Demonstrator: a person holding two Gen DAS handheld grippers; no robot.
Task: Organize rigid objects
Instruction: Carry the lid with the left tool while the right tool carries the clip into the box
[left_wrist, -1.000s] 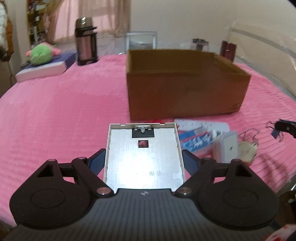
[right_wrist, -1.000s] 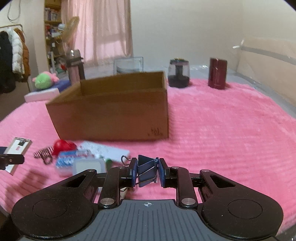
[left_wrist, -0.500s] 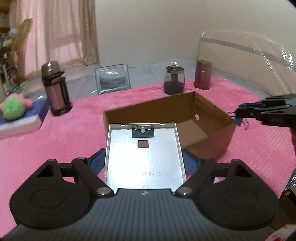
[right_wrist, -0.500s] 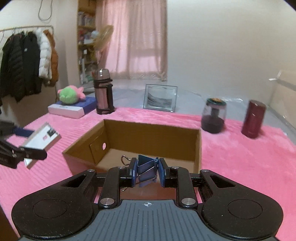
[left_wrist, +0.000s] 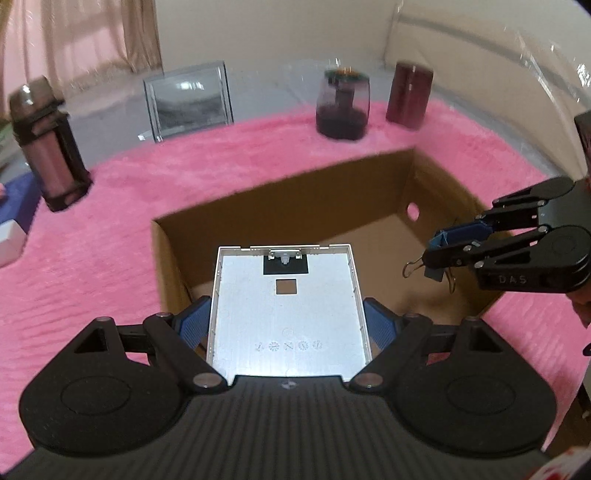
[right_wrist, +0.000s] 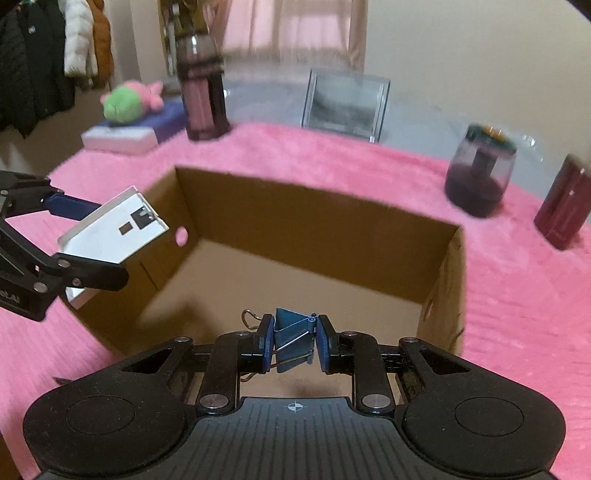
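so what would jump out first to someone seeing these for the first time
Probably the open cardboard box in the middle of the bright pink fuzzy cover, with both grippers poised over it. The left gripper clamps a flat silver metal tray above the box's near edge, and the right gripper pinches a small blue binder clip over the box's opening.

I have carried my metal plate (left_wrist: 286, 310) and blue binder clip (right_wrist: 293, 338) from the table's near side to over the open cardboard box (right_wrist: 317, 236).
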